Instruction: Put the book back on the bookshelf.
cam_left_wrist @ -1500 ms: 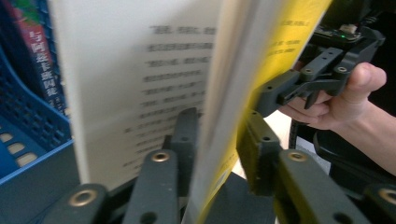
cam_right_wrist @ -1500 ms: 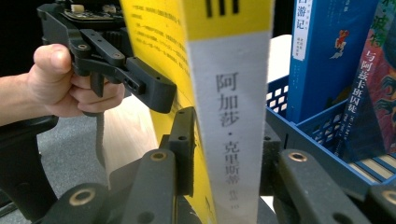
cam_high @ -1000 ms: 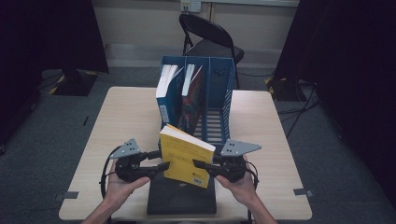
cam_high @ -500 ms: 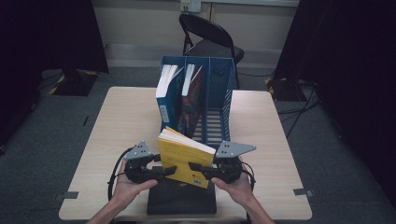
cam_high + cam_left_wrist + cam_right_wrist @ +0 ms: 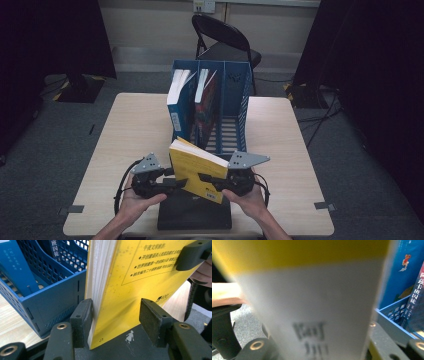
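A yellow paperback [image 5: 197, 167] stands tilted on its lower edge over a flat black book [image 5: 195, 215] at the table's front. My right gripper [image 5: 206, 180] is shut on it; one of its fingers [image 5: 192, 255] presses the yellow cover, and its jaws have just been closing. My left gripper [image 5: 116, 312] straddles the book's lower corner and has just been closing. One pad touches the page edges and the other stands off the cover, so it is open. The book's white and yellow spine [image 5: 312, 302] looms blurred in the right gripper view.
A blue three-slot rack [image 5: 235, 80] stands mid-table behind the book. It holds a blue book [image 5: 180, 107] in the left slot and a dark red one [image 5: 205, 110] in the middle slot. A folding chair [image 5: 225, 45] stands beyond the wooden table [image 5: 130, 130].
My left gripper has edged right toward the yellow book and now brackets its lower corner. The book has sunk slightly. The right gripper has kept its hold.
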`<state>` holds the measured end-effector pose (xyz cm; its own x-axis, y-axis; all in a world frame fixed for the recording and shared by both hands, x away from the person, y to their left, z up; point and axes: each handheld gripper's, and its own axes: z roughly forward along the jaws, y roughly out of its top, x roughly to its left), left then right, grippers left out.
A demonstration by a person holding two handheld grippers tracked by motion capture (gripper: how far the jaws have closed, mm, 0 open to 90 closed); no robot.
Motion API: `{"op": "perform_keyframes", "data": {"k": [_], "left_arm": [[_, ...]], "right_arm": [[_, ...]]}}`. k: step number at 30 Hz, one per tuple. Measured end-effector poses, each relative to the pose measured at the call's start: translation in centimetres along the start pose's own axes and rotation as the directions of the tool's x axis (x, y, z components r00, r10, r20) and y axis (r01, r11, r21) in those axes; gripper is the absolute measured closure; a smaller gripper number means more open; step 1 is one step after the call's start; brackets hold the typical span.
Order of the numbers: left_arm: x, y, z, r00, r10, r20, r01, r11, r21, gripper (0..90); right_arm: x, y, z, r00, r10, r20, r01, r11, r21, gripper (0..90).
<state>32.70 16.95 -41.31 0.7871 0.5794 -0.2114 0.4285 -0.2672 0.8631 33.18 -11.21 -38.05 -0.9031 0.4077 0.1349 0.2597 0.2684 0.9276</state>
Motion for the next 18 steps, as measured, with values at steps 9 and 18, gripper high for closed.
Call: {"op": "perform_keyframes", "data": {"k": [9,18], "left_arm": [[0.3,-0.2,0.4,1.0000,0.003,-0.009,-0.003,1.0000,0.009,32.9],[0.9,-0.6,-1.3,0.9991,0.014,-0.041,-0.011,0.9975,0.070,23.6]], "right_arm": [[0.6,0.1,-0.1,0.9977,-0.030,0.060,0.030,1.000,0.008,75.5],[0.4,0.2,-0.5,0.9976,-0.004,0.070,0.003,1.000,0.012,75.6]]}}
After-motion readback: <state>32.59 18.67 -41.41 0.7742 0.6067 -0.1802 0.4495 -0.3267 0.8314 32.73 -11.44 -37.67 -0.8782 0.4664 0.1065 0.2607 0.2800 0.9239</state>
